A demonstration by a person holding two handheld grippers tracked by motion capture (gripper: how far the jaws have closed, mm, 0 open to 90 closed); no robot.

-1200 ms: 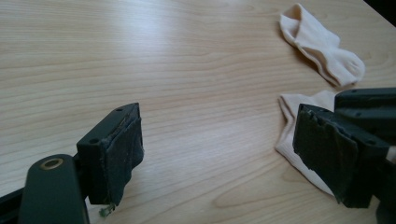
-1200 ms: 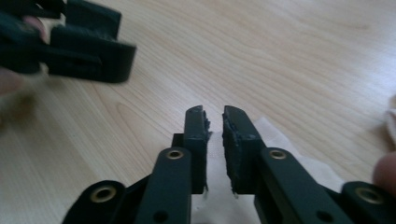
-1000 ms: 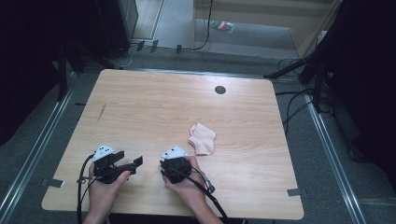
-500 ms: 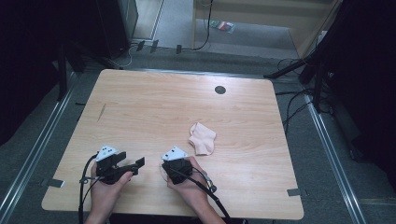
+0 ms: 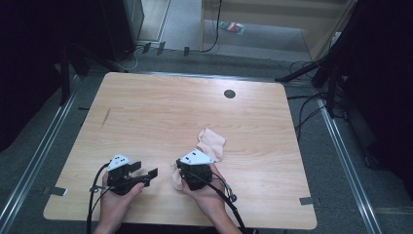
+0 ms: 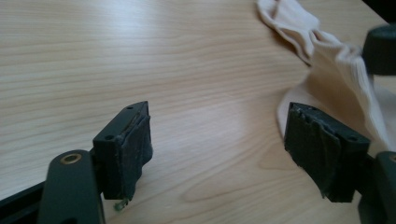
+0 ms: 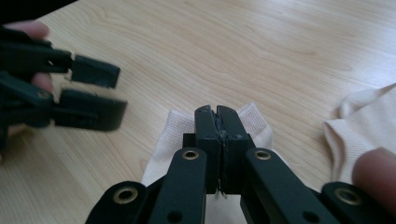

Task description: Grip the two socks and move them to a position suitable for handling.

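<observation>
**Right tongs pinched on the sock, left tongs wide beside it**

My right gripper (image 7: 217, 122) has its two black jaws pressed flat together, with the pale peach ribbed-knit cotton sock (image 7: 252, 122) spreading out from under their tips; I judge they are nipping a fold of the cloth, though the pinch itself is hidden. My left gripper (image 6: 217, 154) stands wide, nothing between its jaws, just beside the sock's near edge and pointing toward it.

The sock (image 5: 212, 144) lies crumpled on the table, part of it under my right gripper (image 5: 194, 170) and the rest trailing away from me toward the small round dark grommet hole (image 5: 229, 93), well short of it. My left gripper (image 5: 146, 174) sits on the far side of my right one from the bulk of the cloth.

I expect the sock to be very light, limp and stretchy: it will sag and fold rather than hold a shape, and cannot break. A thin fold may slip from a pinch, so I would take it by the thicker ribbed edge, where the knit bunches.

The light wood-grain table top (image 5: 160, 112) is smooth, flat and bare apart from the sock, with a short dark mark far to the left of the grommet hole. Around it is grey floor with black cables (image 5: 307, 109) trailing to the right of the grommet hole, and dim dark furniture beyond.
</observation>
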